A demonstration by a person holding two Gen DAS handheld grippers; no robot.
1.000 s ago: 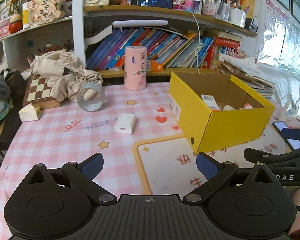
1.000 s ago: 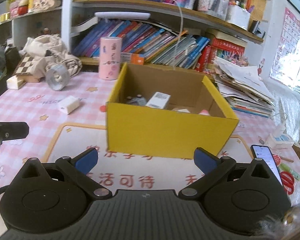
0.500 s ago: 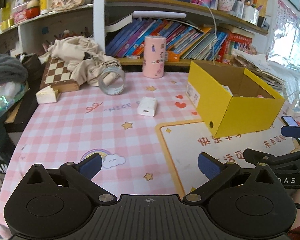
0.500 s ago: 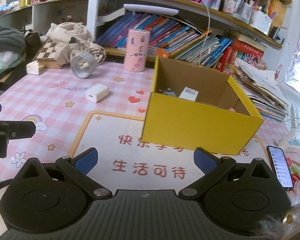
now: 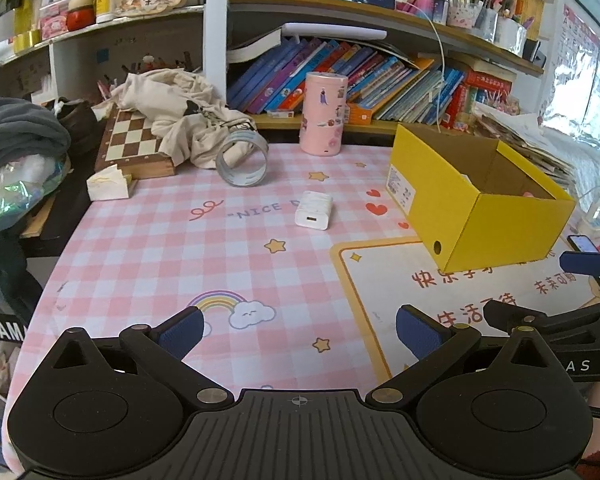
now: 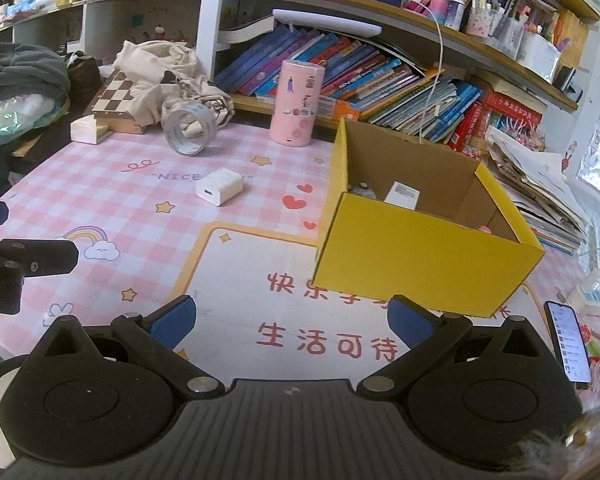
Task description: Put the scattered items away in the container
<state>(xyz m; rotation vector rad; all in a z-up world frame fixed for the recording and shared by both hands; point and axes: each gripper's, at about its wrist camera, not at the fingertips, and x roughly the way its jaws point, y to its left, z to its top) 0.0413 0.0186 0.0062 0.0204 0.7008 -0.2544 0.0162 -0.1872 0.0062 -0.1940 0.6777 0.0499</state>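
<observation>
A yellow cardboard box [image 5: 500,224] [image 6: 424,272] stands open on the right of the pink checked table mat; a white packet [image 6: 402,195] and other small items lie inside. A white charger block [image 5: 313,210] [image 6: 219,191] lies on the mat left of the box. A clear tape roll [image 5: 242,162] [image 6: 190,128] stands on edge farther back. My left gripper [image 5: 298,330] is open and empty near the table's front edge, well short of the charger. My right gripper [image 6: 290,320] is open and empty in front of the box.
A pink cylinder tin [image 5: 324,114] [image 6: 298,108] stands at the back by the bookshelf. A chessboard [image 5: 132,140] with cloth on it and a small white box [image 5: 108,186] sit back left. A phone [image 6: 568,340] lies at the right edge.
Both grippers have pulled back and away from the box toward the table's front; the box and charger now look farther off. Nothing on the table has moved.
</observation>
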